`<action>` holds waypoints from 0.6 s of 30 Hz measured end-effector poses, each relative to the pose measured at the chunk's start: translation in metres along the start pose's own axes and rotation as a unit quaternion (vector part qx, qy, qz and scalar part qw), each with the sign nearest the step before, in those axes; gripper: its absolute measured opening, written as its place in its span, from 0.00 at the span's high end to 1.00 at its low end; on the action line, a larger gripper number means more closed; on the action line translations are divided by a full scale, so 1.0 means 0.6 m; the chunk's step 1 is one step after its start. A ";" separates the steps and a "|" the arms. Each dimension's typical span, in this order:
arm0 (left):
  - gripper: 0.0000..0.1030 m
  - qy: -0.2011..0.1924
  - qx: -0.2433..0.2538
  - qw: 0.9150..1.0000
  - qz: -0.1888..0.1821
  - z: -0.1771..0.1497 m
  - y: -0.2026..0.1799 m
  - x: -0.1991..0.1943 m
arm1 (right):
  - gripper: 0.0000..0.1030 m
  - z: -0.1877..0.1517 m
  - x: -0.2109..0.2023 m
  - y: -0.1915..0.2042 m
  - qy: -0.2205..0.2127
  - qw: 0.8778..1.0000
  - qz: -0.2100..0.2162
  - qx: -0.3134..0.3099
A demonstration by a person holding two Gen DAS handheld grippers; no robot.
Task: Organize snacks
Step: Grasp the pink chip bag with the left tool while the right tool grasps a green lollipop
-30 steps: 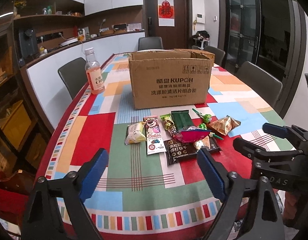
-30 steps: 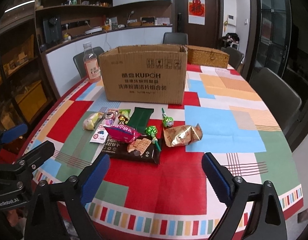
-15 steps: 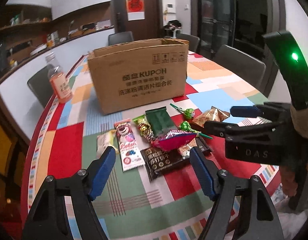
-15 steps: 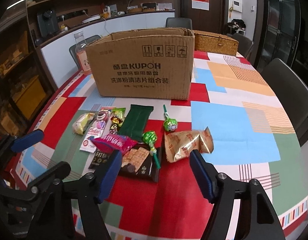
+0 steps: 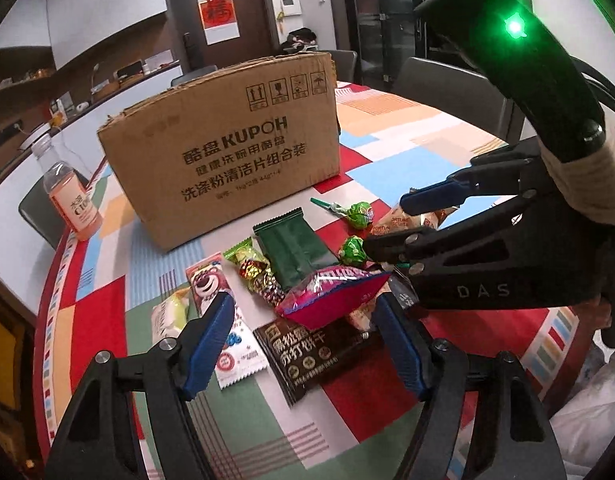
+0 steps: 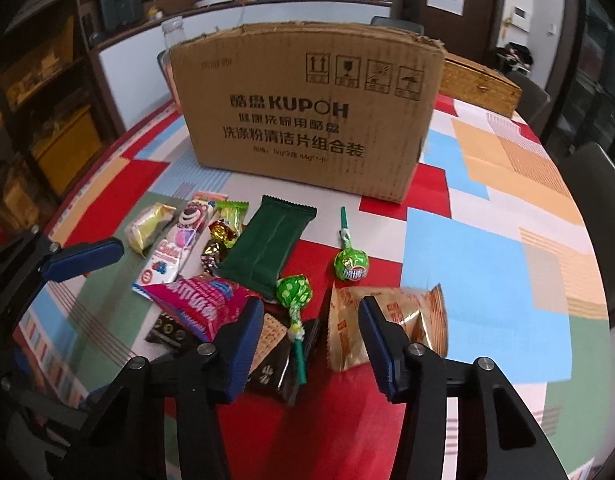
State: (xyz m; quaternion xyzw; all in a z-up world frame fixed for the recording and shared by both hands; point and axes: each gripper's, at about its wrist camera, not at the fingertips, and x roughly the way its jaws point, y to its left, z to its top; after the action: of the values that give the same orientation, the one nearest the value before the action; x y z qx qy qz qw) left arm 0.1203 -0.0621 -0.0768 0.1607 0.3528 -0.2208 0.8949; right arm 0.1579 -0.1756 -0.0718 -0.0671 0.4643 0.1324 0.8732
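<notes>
1. Your right claw (image 6: 311, 340) has just been narrowing; its jaws now stand at a middling gap, with no snack pinched. A green lollipop (image 6: 293, 292) and the edge of the gold packet (image 6: 391, 320) lie in the gap below the pads. Your left claw (image 5: 303, 344) has also been closing a little but is still fairly wide, with nothing held; it hangs over the pink packet (image 5: 331, 296) and the black biscuit pack (image 5: 307, 356).
2. The snacks lie in a loose heap on the table (image 6: 487, 264), just in front of the cardboard box (image 6: 307, 108), which is probably where they go.
3. Pick one target per claw. For the right, the gold packet looks easiest: it stands puffed and apart on the right of the heap.
4. Shift the right claw to the right so both pads straddle the packet, not its edge and the lollipop stick together.
5. For the left, take the pink packet first: it lies on top of the black pack, so lifting it disturbs little.
6. Keep the two claws apart; they are near each other over the heap and could collide.
7. Close gently: these bags are slippery and will crumple or squirt out.
</notes>
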 end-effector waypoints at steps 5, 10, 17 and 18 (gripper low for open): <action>0.36 0.003 0.018 1.000 -0.012 0.003 -0.002 0.021 | 0.56 0.006 0.023 -0.002 0.020 1.000 0.021 -0.009; 0.41 0.000 0.021 0.999 -0.027 0.008 0.002 0.033 | 0.59 0.014 0.044 0.002 0.032 0.999 0.029 -0.026; 0.49 0.012 0.015 0.998 -0.054 0.010 0.012 0.060 | 0.62 0.021 0.069 0.000 0.049 0.998 0.044 -0.024; 0.51 0.015 0.016 0.998 -0.056 0.010 0.013 0.062 | 0.62 0.021 0.072 0.000 0.051 0.997 0.045 -0.025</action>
State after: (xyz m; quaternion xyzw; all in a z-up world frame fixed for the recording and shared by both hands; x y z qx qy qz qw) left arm 0.1519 -0.0689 -0.0979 0.1587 0.3705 -0.2738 0.8733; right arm 0.1907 -0.1656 -0.1005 -0.0744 0.5075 0.1788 0.8396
